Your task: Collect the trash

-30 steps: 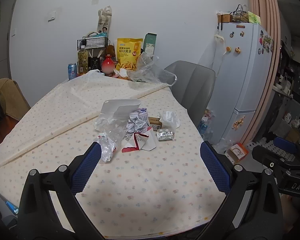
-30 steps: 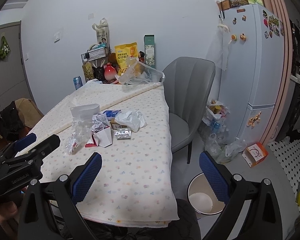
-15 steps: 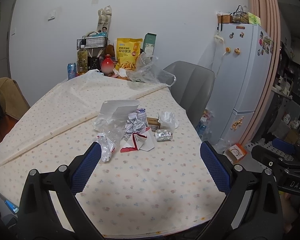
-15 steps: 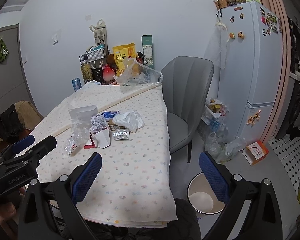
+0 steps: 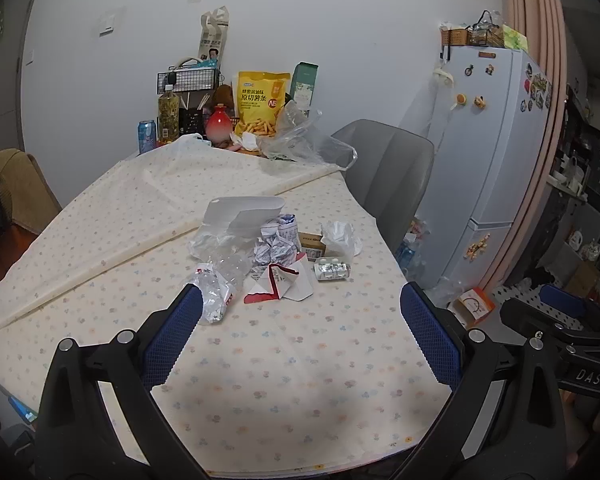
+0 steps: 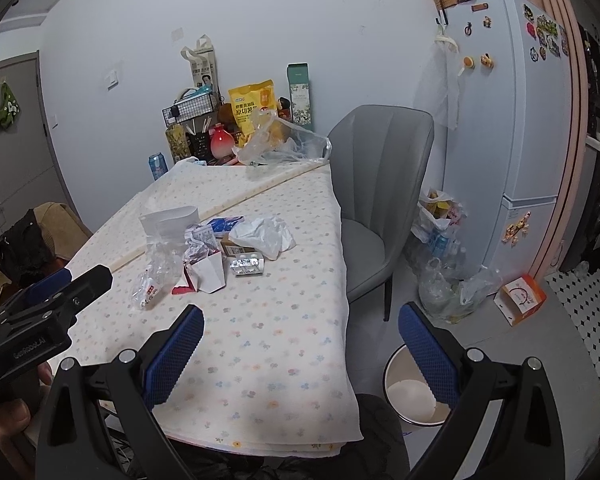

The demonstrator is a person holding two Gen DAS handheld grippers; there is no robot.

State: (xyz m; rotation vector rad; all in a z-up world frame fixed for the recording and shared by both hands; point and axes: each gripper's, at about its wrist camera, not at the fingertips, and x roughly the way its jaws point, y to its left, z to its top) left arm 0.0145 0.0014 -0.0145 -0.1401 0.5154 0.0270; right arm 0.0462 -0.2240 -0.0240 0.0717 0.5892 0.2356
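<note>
I am standing at the near end of a long table (image 5: 300,380) under a pale flower-print cloth, in a small room with a white wall behind it and a fridge (image 6: 512,128) off to my right. I am holding my left gripper (image 5: 300,340) and my right gripper (image 6: 300,356) low over the near edge, both with their blue-padded jaws spread wide and nothing between them. As far as I can judge, the collecting is not yet begun: the whole pile of trash (image 5: 268,256) is lying mid-table, well apart from both tools. In it I am seeing a crumpled clear plastic bottle (image 5: 216,292), a torn red-and-white paper carton (image 5: 280,284), a foil blister pack (image 6: 246,264), a balled white tissue (image 6: 264,236), a white paper bag (image 5: 244,212) and some scrunched printed wrappers (image 5: 276,240). The round bin (image 6: 414,392) is sitting on the floor just beside the table's near right corner, and what I can see of its inside is looking bare. So every piece is waiting to be carried there. At the far end a yellow snack bag (image 5: 262,104), a red vase (image 5: 218,128), a blue can (image 5: 147,136) and a loose clear plastic bag (image 5: 300,144) are crowding the wall; whether any of that counts as trash I cannot tell. A grey chair (image 6: 376,208) is standing close against the right side, near the path down to the bin
</note>
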